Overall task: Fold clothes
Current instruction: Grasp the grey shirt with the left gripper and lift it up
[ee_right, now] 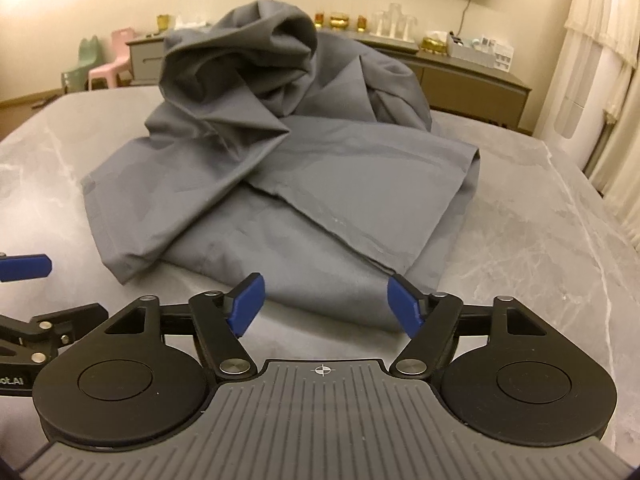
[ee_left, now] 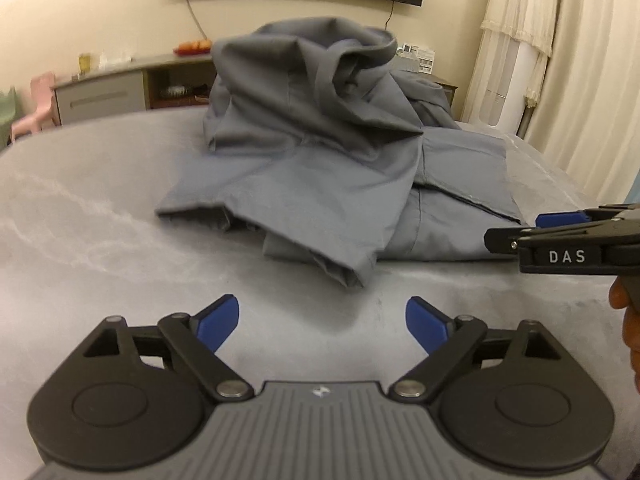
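Left wrist view: your left gripper (ee_left: 322, 322) has jaws wide apart, nothing between, just short of the grey garment (ee_left: 320, 152), which lies half-folded on the marbled table (ee_left: 80, 208), top part still bunched up.

Right wrist view: right gripper (ee_right: 325, 305) also spread, empty, pads at the near hem. Judged between folds; next you need fresh grips on the bunched part.
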Available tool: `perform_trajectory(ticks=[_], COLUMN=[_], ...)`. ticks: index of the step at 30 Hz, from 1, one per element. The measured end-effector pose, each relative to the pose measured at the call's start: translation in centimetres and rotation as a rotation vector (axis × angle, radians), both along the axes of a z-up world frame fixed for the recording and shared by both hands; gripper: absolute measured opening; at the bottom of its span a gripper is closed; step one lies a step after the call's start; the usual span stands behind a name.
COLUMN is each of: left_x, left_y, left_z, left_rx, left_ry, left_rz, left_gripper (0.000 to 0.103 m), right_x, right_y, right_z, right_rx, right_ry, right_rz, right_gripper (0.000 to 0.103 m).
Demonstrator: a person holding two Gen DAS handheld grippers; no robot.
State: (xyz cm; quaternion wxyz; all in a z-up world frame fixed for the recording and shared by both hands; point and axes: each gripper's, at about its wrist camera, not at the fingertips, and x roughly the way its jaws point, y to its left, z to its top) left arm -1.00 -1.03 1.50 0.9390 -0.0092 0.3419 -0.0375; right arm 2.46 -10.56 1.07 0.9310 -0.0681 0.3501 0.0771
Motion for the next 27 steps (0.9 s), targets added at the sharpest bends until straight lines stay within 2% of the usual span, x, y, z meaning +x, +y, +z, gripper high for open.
perform_trajectory(ticks=[4, 9, 12, 14, 15, 17, 18, 19, 20, 21, 23, 26, 27], left_x=[1.5, 6.2, 10.2, 13.3, 14.9, 17.7, 19.1, 19.7, 20.1, 19.6, 16.0, 6.6, 3.6], left_y=[-0.4, -1.4, -2.4, -3.1, -3.5, -4.2, -4.3, -3.7, -3.1, -2.3, -0.1, 4.5, 5.5], left_z=[2.9, 6.4, 7.0, 6.2, 5.8, 4.9, 4.7, 5.2, 5.9, 7.5, 12.7, 19.3, 20.4], left_rx=[0.088, 0.169, 0.2, 0.208, 0.212, 0.246, 0.28, 0.262, 0.236, 0.188, 0.08, -0.134, -0.192], left_ry=[-0.08, -0.157, -0.149, -0.113, -0.094, -0.058, -0.029, -0.017, -0.008, -0.052, -0.209, -0.435, -0.47], left_rz=[-0.025, -0.037, -0.039, -0.03, -0.025, -0.024, -0.019, -0.008, 0.003, 0.002, 0.021, 0.108, 0.141], left_gripper=[0.099, 0.1, 0.101, 0.101, 0.094, 0.059, 0.014, 0.007, 0.007, 0.006, 0.005, 0.005, 0.005], right_x=[0.0, -0.1, 0.1, 0.4, 0.6, 1.1, 1.3, 1.5, 1.6, 1.7, 1.6, 1.5, 1.5], right_y=[-0.3, -1.6, -2.4, -3.0, -3.2, -3.6, -3.9, -4.2, -4.4, -4.8, -5.4, -6.1, -6.1], right_z=[0.5, 2.2, 2.7, 2.8, 2.9, 3.1, 3.1, 3.2, 3.3, 3.3, 3.6, 4.1, 4.2], right_rx=[0.038, 0.155, 0.187, 0.204, 0.213, 0.221, 0.222, 0.221, 0.224, 0.231, 0.26, 0.315, 0.327], right_ry=[-0.003, -0.034, -0.044, -0.042, -0.043, -0.048, -0.052, -0.056, -0.058, -0.056, -0.058, -0.073, -0.074], right_rz=[-0.008, -0.03, -0.06, -0.078, -0.085, -0.1, -0.107, -0.116, -0.125, -0.132, -0.14, -0.137, -0.134], right_gripper=[0.083, 0.091, 0.092, 0.093, 0.093, 0.093, 0.093, 0.093, 0.093, 0.093, 0.093, 0.093, 0.093])
